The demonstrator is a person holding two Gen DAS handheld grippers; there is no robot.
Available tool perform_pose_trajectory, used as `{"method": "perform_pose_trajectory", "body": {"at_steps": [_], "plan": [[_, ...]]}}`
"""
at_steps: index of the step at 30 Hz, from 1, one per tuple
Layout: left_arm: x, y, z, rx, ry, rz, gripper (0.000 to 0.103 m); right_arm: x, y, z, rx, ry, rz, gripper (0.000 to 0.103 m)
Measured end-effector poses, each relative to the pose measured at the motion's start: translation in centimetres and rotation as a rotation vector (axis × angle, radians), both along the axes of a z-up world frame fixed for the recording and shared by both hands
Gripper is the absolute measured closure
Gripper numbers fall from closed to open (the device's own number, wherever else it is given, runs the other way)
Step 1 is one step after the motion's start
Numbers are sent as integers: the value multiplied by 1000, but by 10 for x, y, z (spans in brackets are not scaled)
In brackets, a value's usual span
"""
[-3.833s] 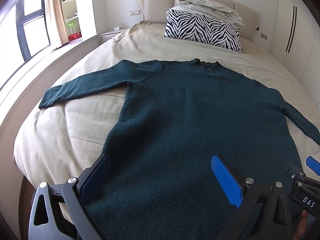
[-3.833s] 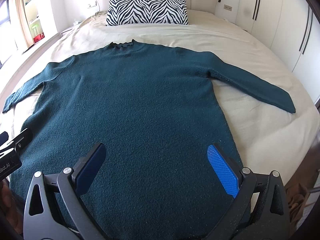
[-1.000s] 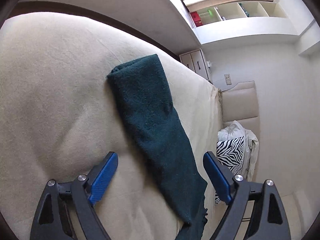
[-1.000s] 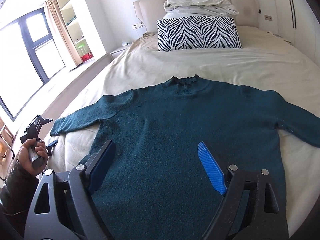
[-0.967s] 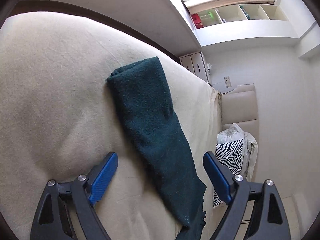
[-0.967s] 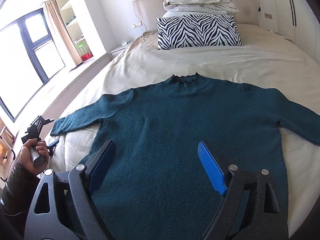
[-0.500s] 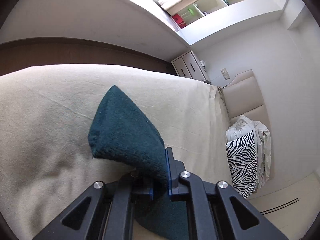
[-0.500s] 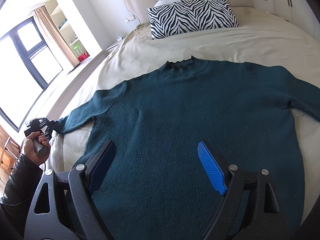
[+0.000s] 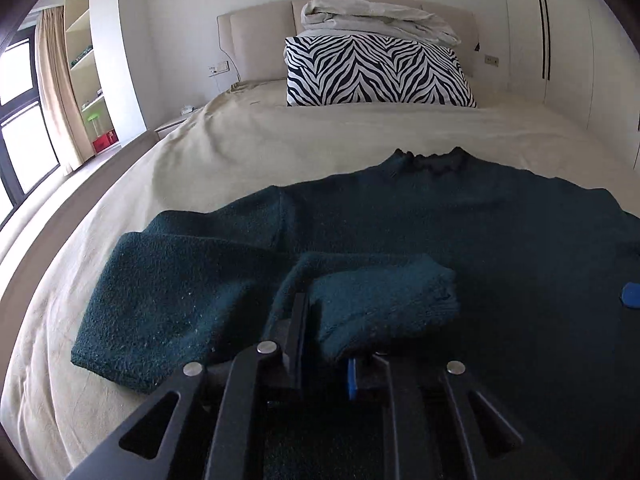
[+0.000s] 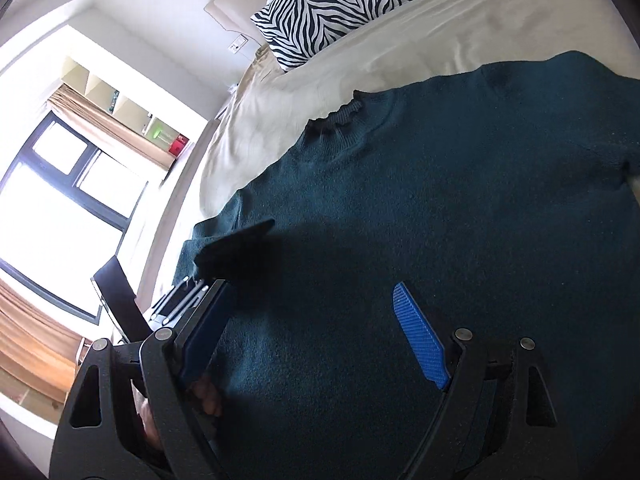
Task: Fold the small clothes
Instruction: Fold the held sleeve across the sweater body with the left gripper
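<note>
A dark teal knit sweater (image 9: pixel 460 232) lies front up on the beige bed (image 9: pixel 260 148). My left gripper (image 9: pixel 320 332) is shut on the cuff of the left sleeve (image 9: pixel 384 300) and holds it over the sweater's body; the sleeve is doubled back on itself (image 9: pixel 168 296). In the right wrist view the sweater (image 10: pixel 440 208) fills the frame, neck (image 10: pixel 340 118) toward the pillow. My right gripper (image 10: pixel 312 332) is open and empty just above the sweater's lower body. The left gripper's dark shape (image 10: pixel 236 248) shows at its left.
A zebra-striped pillow (image 9: pixel 376 72) and a folded white duvet (image 9: pixel 372 18) lie at the headboard. A window and shelves (image 10: pixel 80 160) are on the left wall, wardrobe doors (image 9: pixel 560 36) on the right. The bed's left edge (image 9: pixel 48 280) is near.
My left gripper has closed on the sleeve cuff and carried it from the bed's left edge inward over the sweater's body. My right gripper has tilted and come lower over the sweater, still open.
</note>
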State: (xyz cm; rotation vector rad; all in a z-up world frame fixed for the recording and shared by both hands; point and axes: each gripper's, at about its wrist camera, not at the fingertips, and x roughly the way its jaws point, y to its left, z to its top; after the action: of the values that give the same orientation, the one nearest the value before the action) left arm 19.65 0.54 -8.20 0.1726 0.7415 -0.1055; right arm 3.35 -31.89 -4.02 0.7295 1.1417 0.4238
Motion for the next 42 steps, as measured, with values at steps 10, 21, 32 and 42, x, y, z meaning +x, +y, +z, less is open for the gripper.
{"method": "perform_pose_trajectory", "body": {"at_steps": [10,21,32,42], "plan": [[-9,21,-6,-95,-8,74,50,84,96,-68,357,261,115,21],[-21,49,5,-303,-73,36,29,121,143,-47,152,139,196,96],[-27,74,10,-435,-122,75,21,164,35,-24,-112,75,-11,96],[-29,94,7,-514,-145,151,21,143,-24,-44,-42,106,-202,96]]}}
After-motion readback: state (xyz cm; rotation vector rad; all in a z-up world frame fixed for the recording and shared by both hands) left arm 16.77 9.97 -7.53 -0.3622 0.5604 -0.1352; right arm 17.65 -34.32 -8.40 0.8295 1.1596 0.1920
